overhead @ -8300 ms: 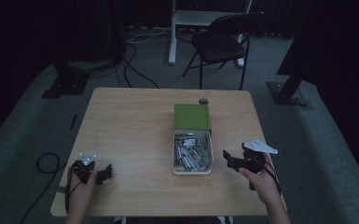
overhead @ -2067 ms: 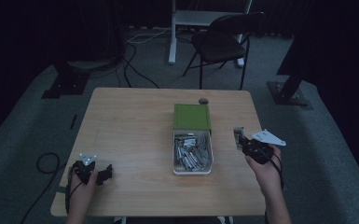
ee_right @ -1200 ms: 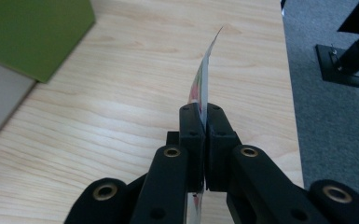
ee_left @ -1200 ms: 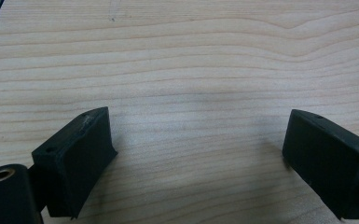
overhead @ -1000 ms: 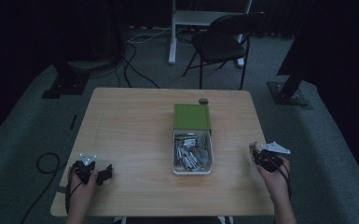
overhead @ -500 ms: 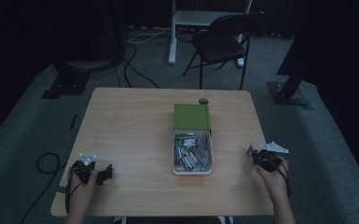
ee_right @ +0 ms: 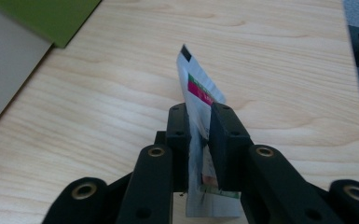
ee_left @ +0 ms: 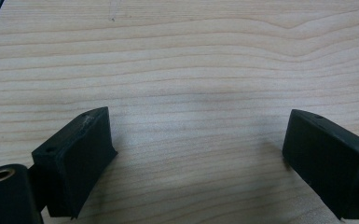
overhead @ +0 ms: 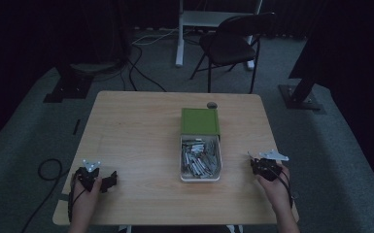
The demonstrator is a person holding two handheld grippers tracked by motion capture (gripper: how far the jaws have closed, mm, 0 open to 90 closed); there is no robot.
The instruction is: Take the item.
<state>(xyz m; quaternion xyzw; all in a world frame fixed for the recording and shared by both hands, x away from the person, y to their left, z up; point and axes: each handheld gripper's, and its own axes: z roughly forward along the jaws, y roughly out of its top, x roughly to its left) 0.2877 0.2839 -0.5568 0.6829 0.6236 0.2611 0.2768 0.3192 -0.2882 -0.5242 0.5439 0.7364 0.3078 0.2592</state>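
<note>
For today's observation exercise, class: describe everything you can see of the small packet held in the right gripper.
The packet is a thin, flat sachet, silvery white with a black mark at its top corner and green and pink-red printing on one face. It looks like foil or coated paper. It stands on edge, leaning slightly, clamped between the black fingers of the right gripper, above the wooden table near its right edge. Its print is too blurred to read.

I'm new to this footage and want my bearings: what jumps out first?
At the middle of the wooden table sits a white tray heaped with small silvery packets, its green lid lying just beyond it. At the table's right edge the right gripper pinches one packet upright between its jaws, while the left gripper rests open near the left corner.
</note>
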